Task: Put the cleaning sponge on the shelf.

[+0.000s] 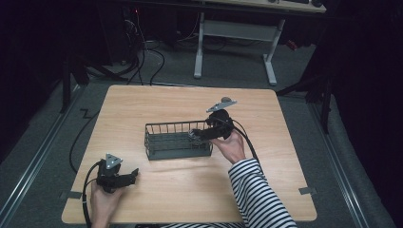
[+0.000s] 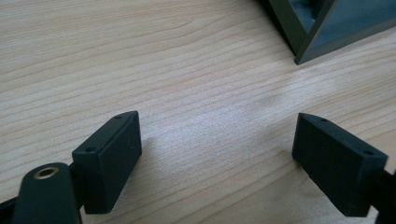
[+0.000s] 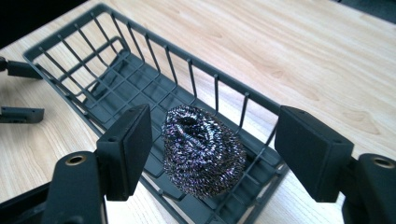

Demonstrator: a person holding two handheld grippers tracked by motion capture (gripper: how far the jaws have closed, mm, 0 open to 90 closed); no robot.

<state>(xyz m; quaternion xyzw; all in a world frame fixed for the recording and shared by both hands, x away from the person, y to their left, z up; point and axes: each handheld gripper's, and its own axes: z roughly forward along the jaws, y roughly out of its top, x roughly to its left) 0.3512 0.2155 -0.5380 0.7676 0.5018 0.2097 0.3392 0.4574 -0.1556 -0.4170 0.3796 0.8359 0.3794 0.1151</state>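
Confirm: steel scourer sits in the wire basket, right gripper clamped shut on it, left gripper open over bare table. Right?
Not quite. The right gripper is open: in the right gripper view its jaws stand apart either side of the steel scourer, not touching it. The scourer does sit in the wire basket, and the left gripper is open over bare table.

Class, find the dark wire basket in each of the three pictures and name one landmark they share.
High view: wire basket at the table's centre, right gripper reaching into its right end.
Left gripper view: one basket corner, top right.
Right gripper view: basket running from upper left to bottom, holding a steel scourer.
Shared landmark: the wooden table.
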